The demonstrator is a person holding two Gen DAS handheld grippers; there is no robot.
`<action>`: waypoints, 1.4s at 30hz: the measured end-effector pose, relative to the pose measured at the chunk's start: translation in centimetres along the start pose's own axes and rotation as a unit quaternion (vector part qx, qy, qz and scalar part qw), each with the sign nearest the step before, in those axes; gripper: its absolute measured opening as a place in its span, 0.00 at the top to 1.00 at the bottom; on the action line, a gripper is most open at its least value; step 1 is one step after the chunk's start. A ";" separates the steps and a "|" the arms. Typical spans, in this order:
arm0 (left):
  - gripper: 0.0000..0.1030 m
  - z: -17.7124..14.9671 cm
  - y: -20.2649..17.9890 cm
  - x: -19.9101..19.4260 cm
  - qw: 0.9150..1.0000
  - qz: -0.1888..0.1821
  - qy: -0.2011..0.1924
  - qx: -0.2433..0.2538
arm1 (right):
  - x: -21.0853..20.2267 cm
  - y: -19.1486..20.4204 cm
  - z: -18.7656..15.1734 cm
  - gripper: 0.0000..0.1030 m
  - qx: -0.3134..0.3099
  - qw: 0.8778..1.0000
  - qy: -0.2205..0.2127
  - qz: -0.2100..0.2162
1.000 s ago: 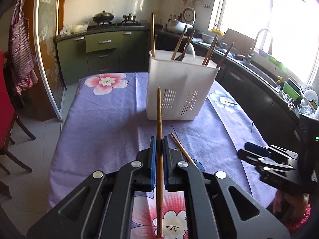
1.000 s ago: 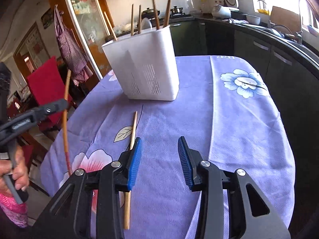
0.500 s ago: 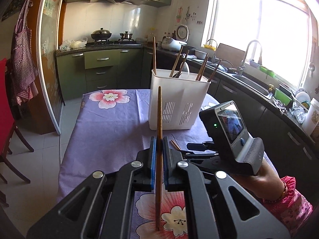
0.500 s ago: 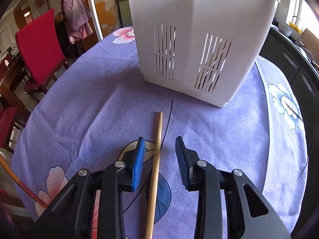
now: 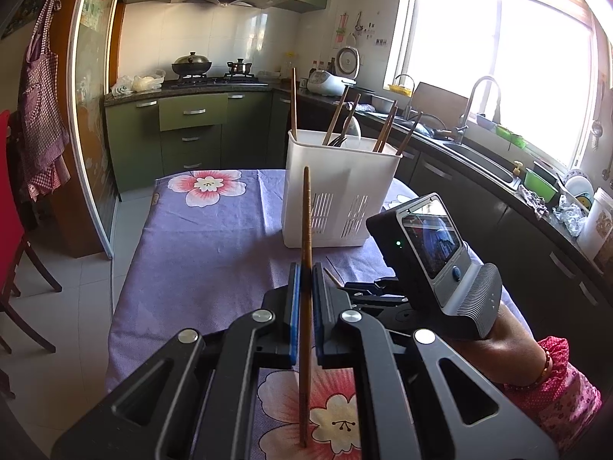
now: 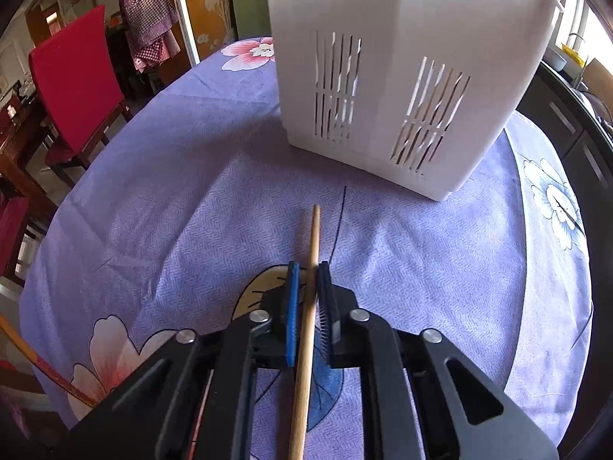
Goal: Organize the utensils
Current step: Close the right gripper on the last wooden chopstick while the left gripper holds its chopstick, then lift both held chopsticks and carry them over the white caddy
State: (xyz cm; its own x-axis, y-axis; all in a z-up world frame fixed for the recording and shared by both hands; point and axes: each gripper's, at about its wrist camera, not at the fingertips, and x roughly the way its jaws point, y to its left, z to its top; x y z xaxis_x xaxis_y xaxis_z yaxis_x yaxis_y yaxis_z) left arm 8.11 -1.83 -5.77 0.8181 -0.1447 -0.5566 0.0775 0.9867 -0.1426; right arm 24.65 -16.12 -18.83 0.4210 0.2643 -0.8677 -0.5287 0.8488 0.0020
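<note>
Gripping now: the right hand-held gripper (image 6: 308,283) has just closed its jaws on a pale chopstick (image 6: 306,329) that lies on the purple cloth of the worktop (image 6: 172,211), just in front of the white utensil holder (image 6: 402,76).
Left side: the left hand-held gripper (image 5: 305,280) is clamped on a darker chopstick (image 5: 305,230), held upright off the cloth, pointing toward the holder.
Handling: both sticks look light, thin and stiff; smooth wood may twist or slide between the pads if tilted fast.
Where to hold: the pale stick is pinched part way along, with a long stretch ahead of the pads; a grip nearer the middle would swing less, I judge.
Holder: plastic and probably light, so a hard poke at its rim could shift it; several chopsticks (image 5: 387,126) already stand in it.
Hidden: the near end of the pale stick runs out of the right view's bottom edge; the holder's compartments are not visible from either camera.
Hard to tell: whether the pale stick is already lifted or still resting on the cloth.
</note>
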 end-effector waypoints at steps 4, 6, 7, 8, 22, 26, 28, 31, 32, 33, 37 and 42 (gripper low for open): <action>0.94 -0.1 0.0 0.0 1.000 -0.001 0.002 0.000 | 0.1 -0.3 0.2 0.93 0.013 1.000 0.001 0.009; 0.94 -0.1 0.0 0.0 1.000 -0.002 0.001 -0.001 | 0.0 -0.6 0.1 0.93 0.023 1.000 0.000 0.016; 0.94 -0.1 0.0 0.0 1.000 -0.002 0.000 -0.001 | -0.4 -0.7 0.1 0.93 0.027 0.999 -0.005 0.019; 0.94 0.0 0.0 0.0 1.000 -0.001 -0.001 -0.001 | -0.9 -1.1 -0.2 0.93 0.032 0.999 -0.013 0.022; 0.94 0.7 -0.7 -1.4 1.000 0.004 -0.017 0.016 | -16.3 -4.6 -4.0 0.93 0.081 0.977 -0.192 0.056; 0.94 0.8 -0.9 -1.8 1.000 0.007 -0.020 0.020 | -19.7 -4.8 -5.9 0.93 0.084 0.969 -0.228 0.050; 0.94 0.8 -0.8 -2.0 1.000 0.009 -0.022 0.021 | -20.9 -4.8 -6.8 0.93 0.085 0.966 -0.241 0.047; 0.94 0.9 -0.9 -2.2 0.999 0.011 -0.023 0.023 | -22.1 -4.5 -7.8 0.93 0.082 0.964 -0.249 0.036; 0.94 0.9 -1.0 -2.3 0.999 0.011 -0.024 0.025 | -22.3 -4.4 -7.9 0.93 0.083 0.964 -0.251 0.037; 0.94 0.9 -1.1 -2.4 0.999 0.011 -0.025 0.026 | -22.5 -4.4 -8.1 0.93 0.084 0.964 -0.251 0.036; 0.94 1.1 -1.4 -2.9 0.999 0.011 -0.030 0.030 | -22.9 -4.2 -8.0 0.93 0.085 0.962 -0.257 0.035; 0.94 1.4 -1.4 -3.2 0.999 0.009 -0.035 0.035 | -23.6 -3.9 -7.5 0.93 0.077 0.960 -0.268 0.035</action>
State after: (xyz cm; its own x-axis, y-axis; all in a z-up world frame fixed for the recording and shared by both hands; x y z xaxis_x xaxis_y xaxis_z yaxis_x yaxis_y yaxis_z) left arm 6.16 -2.69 -2.63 0.8577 -0.1246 -0.4988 0.1004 0.9921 -0.0751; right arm 11.22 -29.10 -2.08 0.7290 0.4859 -0.4821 -0.4718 0.8670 0.1604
